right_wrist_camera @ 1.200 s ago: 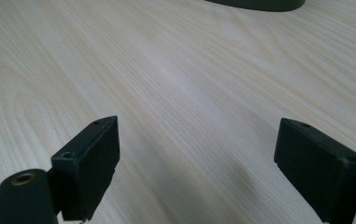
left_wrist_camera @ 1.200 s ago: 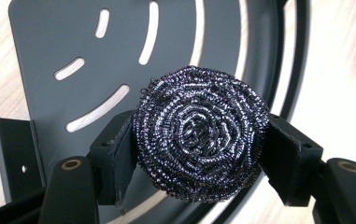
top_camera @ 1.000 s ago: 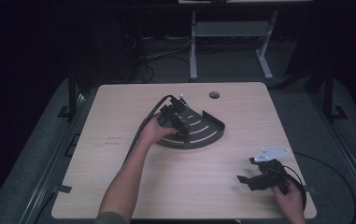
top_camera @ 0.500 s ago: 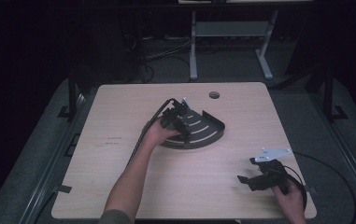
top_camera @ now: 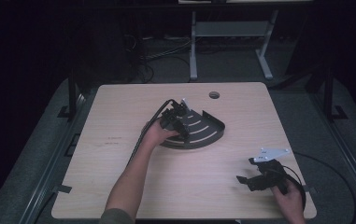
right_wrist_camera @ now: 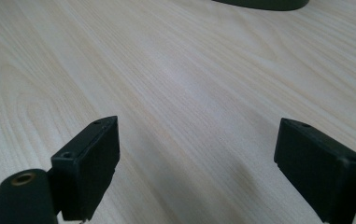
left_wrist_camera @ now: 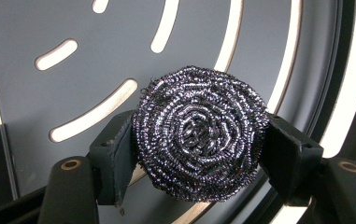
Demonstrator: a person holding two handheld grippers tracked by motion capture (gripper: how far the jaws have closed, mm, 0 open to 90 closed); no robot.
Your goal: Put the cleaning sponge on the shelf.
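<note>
No lettering, brand, number or sign can be read anywhere. A small dark mark sits on the desk (top_camera: 119,186) near its left edge in the high view, but it is too small and blurred to make out.

A slotted corner shelf (top_camera: 199,130) lies on the table (top_camera: 119,186) just above frame centre. The left gripper (top_camera: 178,123) sits over its left part, a steel scourer (left_wrist_camera: 199,133) between its jaws above the shelf floor. The right gripper (top_camera: 248,179) rests at lower right.
</note>
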